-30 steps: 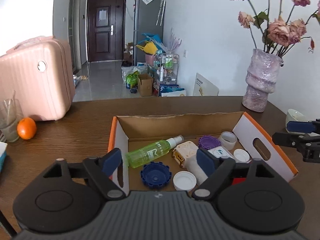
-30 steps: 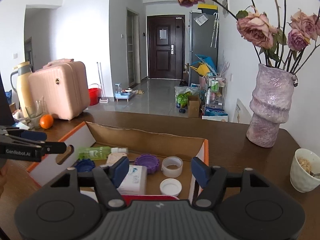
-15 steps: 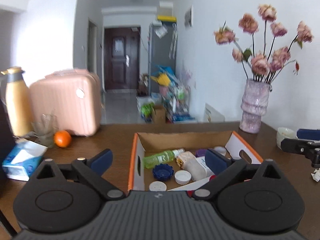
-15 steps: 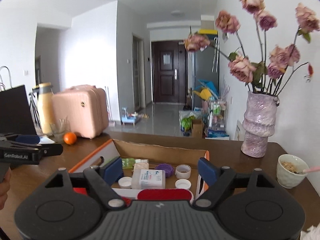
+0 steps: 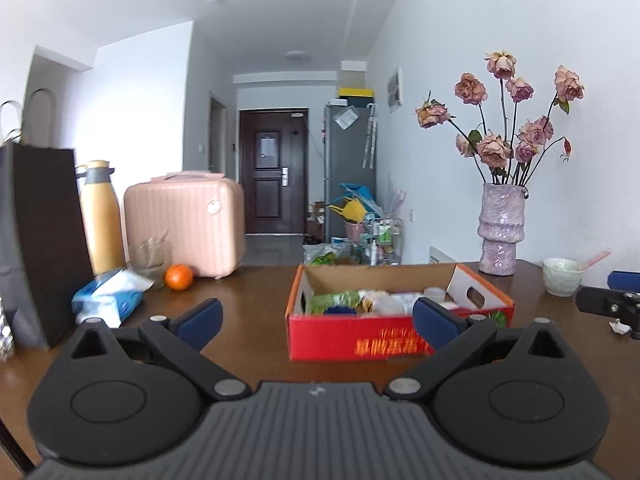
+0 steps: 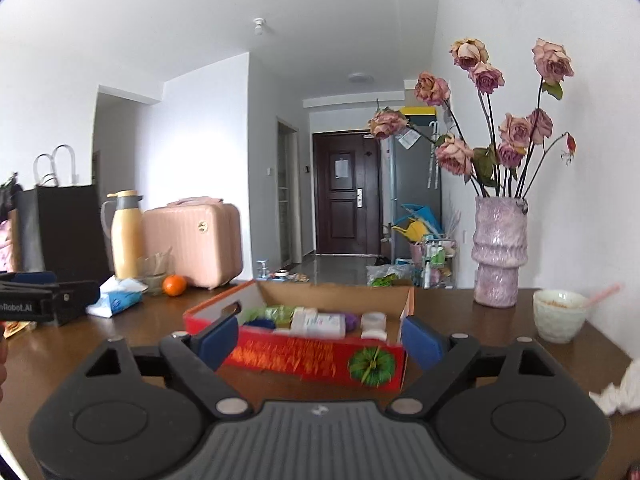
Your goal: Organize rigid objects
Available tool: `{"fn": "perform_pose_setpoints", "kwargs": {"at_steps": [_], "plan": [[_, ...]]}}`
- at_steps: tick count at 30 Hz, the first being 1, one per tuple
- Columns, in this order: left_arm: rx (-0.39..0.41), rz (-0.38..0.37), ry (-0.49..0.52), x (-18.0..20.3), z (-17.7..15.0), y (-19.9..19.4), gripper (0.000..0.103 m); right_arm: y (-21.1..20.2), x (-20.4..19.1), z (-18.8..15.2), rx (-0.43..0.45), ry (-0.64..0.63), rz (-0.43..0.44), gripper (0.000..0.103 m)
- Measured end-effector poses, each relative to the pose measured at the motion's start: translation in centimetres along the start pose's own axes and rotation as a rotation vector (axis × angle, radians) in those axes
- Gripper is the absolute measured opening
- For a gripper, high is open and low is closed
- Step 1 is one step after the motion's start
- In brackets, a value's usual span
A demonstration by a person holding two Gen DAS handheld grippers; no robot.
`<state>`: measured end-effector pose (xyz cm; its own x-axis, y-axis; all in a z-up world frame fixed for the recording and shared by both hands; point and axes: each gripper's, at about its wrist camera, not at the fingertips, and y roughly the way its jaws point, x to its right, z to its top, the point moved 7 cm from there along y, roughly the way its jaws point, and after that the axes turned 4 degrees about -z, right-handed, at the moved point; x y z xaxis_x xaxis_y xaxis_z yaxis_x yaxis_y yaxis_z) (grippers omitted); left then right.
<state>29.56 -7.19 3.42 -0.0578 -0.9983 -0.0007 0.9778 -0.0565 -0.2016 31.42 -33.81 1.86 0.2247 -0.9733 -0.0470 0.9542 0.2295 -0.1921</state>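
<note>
Rigid objects lie gathered inside a shallow cardboard box (image 5: 360, 344) with a red printed front, which sits on the brown counter (image 5: 248, 296) ahead of both tools. Among the contents, blurred in both views, are a green bottle (image 5: 334, 302), a dark blue cap (image 5: 340, 312), a white carton (image 6: 320, 324), a purple lid (image 6: 350, 322) and a roll of white tape (image 6: 374, 320). The left tool (image 5: 316, 320) has its jaws at their widest with nothing between them; the box's left front corner shows in the gap, apart from both pads. The right tool (image 6: 320, 340) has its jaws opening, and they too are empty, with the box's red front showing between them without contact. Each tool shows at the edge of the other's view, to either side of the box. To the left on the counter stand a black paper bag (image 5: 36, 240), a yellow thermos (image 5: 100, 216), a pink suitcase (image 5: 184, 224), a glass (image 5: 150, 256), an orange (image 5: 179, 277) and a blue tissue pack (image 5: 108, 298). To the right are a pink vase (image 5: 502, 228) of dried roses (image 5: 496, 148), a white bowl (image 5: 562, 276) with a pink spoon (image 5: 596, 258), and crumpled white paper (image 6: 620, 388) near the counter's edge.
</note>
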Motion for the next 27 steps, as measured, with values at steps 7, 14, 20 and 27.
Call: {"fn": "perform_pose_setpoints", "kwargs": {"at_steps": [7,14,20,27], "plan": [[-0.008,0.031,-0.079,-0.8,-6.1,-5.2,0.103,-5.7,1.0,-4.4,0.042,-0.003,-0.015,0.089],[-0.073,0.069,-0.086,-2.7,-8.2,-5.5,0.103,-8.1,7.2,-6.5,0.038,-0.052,-0.075,0.089],[-0.069,0.045,-0.08,-2.0,-8.3,-5.0,0.103,-7.4,13.4,-6.3,0.041,-0.127,-0.161,0.089],[-0.082,0.048,-0.055,-1.7,-8.3,-4.5,0.103,-6.2,16.8,-7.6,0.016,-0.07,-0.148,0.088]]}}
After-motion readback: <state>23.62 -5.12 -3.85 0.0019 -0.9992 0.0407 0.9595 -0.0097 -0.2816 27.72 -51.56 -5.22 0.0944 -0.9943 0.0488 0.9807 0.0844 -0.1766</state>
